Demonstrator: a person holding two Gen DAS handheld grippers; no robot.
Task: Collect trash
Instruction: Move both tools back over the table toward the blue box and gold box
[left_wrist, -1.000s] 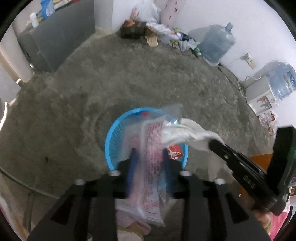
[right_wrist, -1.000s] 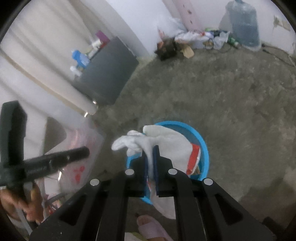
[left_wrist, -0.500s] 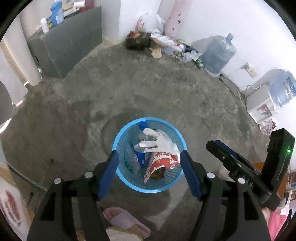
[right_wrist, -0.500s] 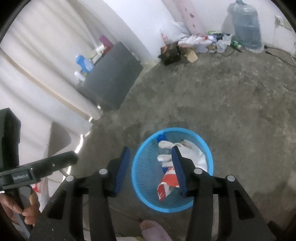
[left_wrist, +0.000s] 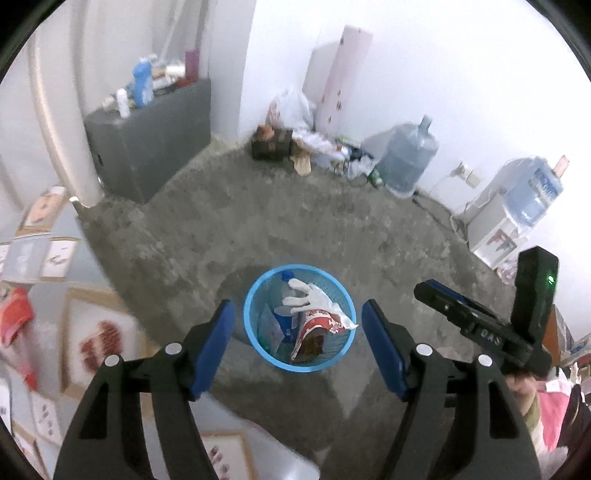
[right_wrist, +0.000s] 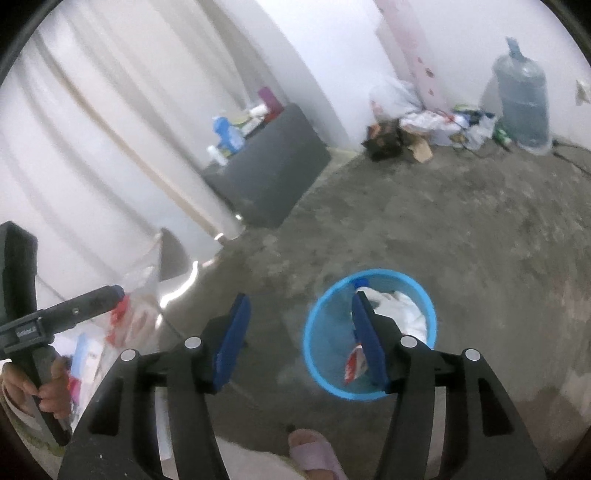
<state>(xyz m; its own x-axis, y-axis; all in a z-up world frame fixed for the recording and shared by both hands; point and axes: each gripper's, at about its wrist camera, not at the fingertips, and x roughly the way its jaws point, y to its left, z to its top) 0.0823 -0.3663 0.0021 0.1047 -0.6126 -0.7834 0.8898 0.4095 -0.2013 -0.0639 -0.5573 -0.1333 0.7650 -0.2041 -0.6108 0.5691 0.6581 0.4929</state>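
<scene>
- Left gripper (left_wrist: 297, 349) and right gripper (right_wrist: 299, 341) both gape wide, holding nothing
- Blue basket (left_wrist: 255, 295) stands on the floor holding a white glove (left_wrist: 310, 299), a red wrapper (left_wrist: 314, 332), seemingly a bottle
- Next: swing towards the table's clear bag (right_wrist: 138, 291); pinch it firmly

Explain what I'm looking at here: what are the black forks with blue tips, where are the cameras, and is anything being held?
No robot: a person holds a two-finger grasping tool in each hand, with a fisheye camera on each looking along its fingers. The left tool and right tool are both open and hold nothing. Below, on the concrete floor, stands a blue basket containing a white glove, a red snack wrapper and a plastic bottle. Each view also shows the other tool at its edge.
</scene>
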